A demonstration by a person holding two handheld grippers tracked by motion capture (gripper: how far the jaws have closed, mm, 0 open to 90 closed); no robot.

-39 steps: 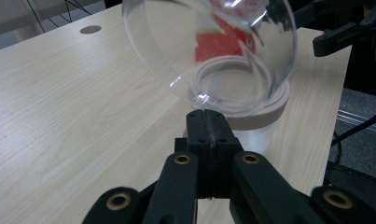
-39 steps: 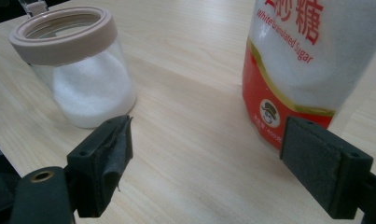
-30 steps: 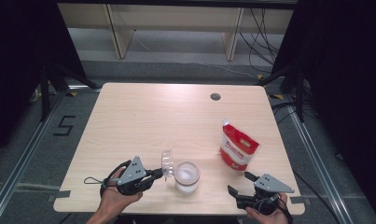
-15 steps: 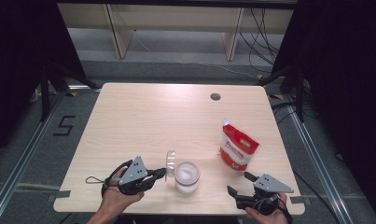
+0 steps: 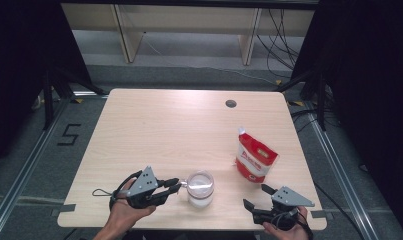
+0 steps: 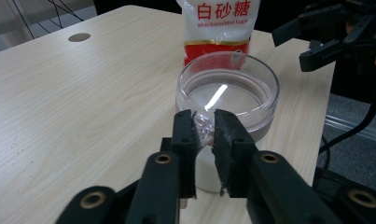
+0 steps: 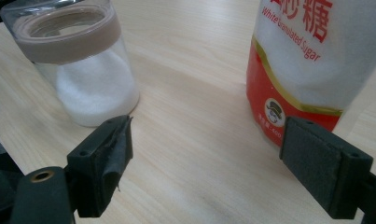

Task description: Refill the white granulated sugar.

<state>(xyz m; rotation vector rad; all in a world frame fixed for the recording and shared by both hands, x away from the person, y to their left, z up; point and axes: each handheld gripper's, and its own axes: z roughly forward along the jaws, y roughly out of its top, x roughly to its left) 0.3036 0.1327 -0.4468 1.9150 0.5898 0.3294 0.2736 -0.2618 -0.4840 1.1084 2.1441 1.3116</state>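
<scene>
Jar [image 5: 200, 189] is stood upright near the front edge of the table [image 5: 154, 130], part-filled with white granules, lid seated on top. Left hand-held gripper [image 5: 178, 184] is laid level just left of the jar, tips at the lid's near rim; in the left gripper view [image 6: 204, 133] a clear tab on the lid edge is seen between the jaws, which have just been eased apart a little. A narrow gap is left between the pads, so whether the tab is pinched or released cannot be told. Right hand-held gripper [image 5: 256, 197] is held at the front right corner, well apart from the jar, jaws spread wide with nothing between them [image 7: 204, 168]. Sugar bag [image 5: 255, 160] is stood upright right of the jar, just beyond the right gripper; red-and-white print, "White Granulated Sugar" legible.
</scene>
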